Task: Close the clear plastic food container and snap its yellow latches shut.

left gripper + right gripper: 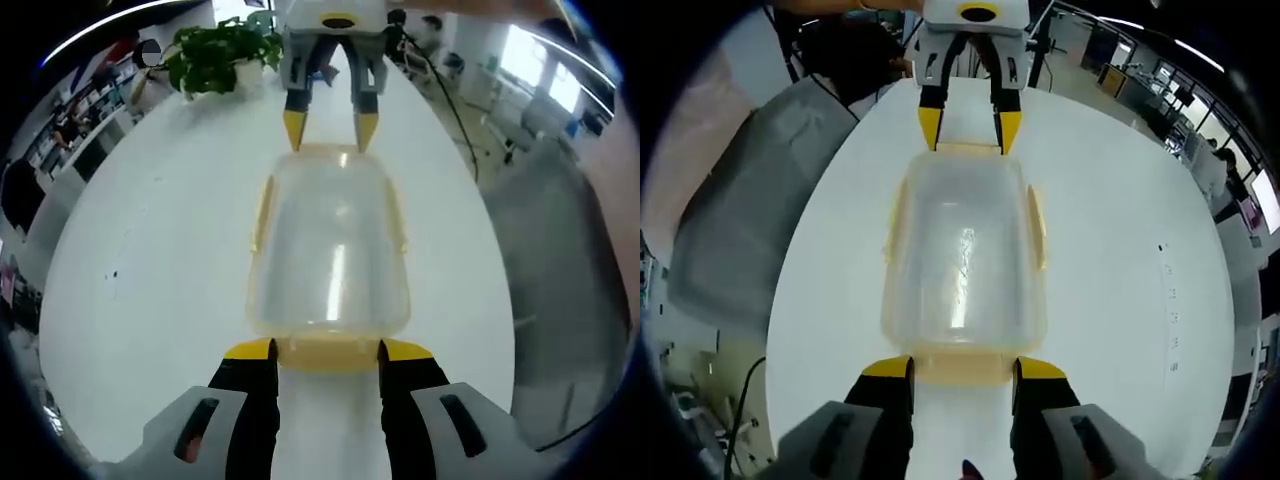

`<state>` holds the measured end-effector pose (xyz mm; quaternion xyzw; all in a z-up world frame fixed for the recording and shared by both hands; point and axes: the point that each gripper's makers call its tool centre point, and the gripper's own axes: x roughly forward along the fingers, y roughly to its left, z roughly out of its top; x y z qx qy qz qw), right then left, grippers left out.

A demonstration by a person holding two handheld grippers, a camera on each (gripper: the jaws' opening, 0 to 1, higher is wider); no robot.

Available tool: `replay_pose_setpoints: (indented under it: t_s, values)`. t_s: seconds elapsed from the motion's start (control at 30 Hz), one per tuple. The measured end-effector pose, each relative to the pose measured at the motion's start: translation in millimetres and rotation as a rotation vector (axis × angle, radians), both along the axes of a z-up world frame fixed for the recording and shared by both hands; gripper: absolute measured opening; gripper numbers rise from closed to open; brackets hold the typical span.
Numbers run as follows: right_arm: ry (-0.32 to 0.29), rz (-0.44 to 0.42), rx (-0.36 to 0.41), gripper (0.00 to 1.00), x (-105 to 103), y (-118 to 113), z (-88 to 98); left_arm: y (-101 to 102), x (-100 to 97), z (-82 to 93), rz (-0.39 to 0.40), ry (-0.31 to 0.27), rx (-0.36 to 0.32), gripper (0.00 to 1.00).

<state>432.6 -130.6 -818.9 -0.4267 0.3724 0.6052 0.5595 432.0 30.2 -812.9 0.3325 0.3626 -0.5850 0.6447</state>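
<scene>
Lid sits on the box at table centre, left gripper at 6 and right gripper at 12, both spread around the end latches, so I'd press each flap down squarely, both ends together, to stop it sliding.

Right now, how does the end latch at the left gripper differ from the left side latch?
The end latch lies between the open jaws of the left gripper; the side latch has no gripper at it. The end latch shows as a broad band, the side latch as a thin strip angled off the wall. Both are yellow, on the container. Whether either is snapped, I cannot tell.
</scene>
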Motion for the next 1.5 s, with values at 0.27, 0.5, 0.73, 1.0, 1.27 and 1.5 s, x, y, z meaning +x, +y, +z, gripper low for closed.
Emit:
replay_pose_setpoints:
  t_s: [0.27, 0.5, 0.73, 1.0, 1.27, 1.5]
  values:
    - [0.009, -0.004, -0.006, 0.35, 2, -2, -3.3, -2, 2.7, -2.8, 0.000, 0.006, -0.003, 0.36]
    - [0.020, -0.012, -0.002, 0.35, 3, -4, -4.9, -3, 4.2, -5.5, 0.002, 0.013, -0.011, 0.36]
    - [0.028, -0.014, 0.004, 0.35, 3, -3, -6.0, -2, 5.0, -8.4, 0.006, 0.020, -0.011, 0.36]
    - [0.025, -0.008, 0.005, 0.36, 4, -2, -7.5, -1, 4.6, -12.6, 0.017, 0.027, -0.015, 0.36]
    - [0.025, -0.011, 0.005, 0.36, 3, -1, -8.8, -1, 4.2, -13.8, 0.026, 0.026, -0.020, 0.36]
    - [0.017, -0.025, 0.016, 0.37, 3, -3, -11.0, 3, 3.9, -15.7, 0.082, 0.068, -0.034, 0.37]
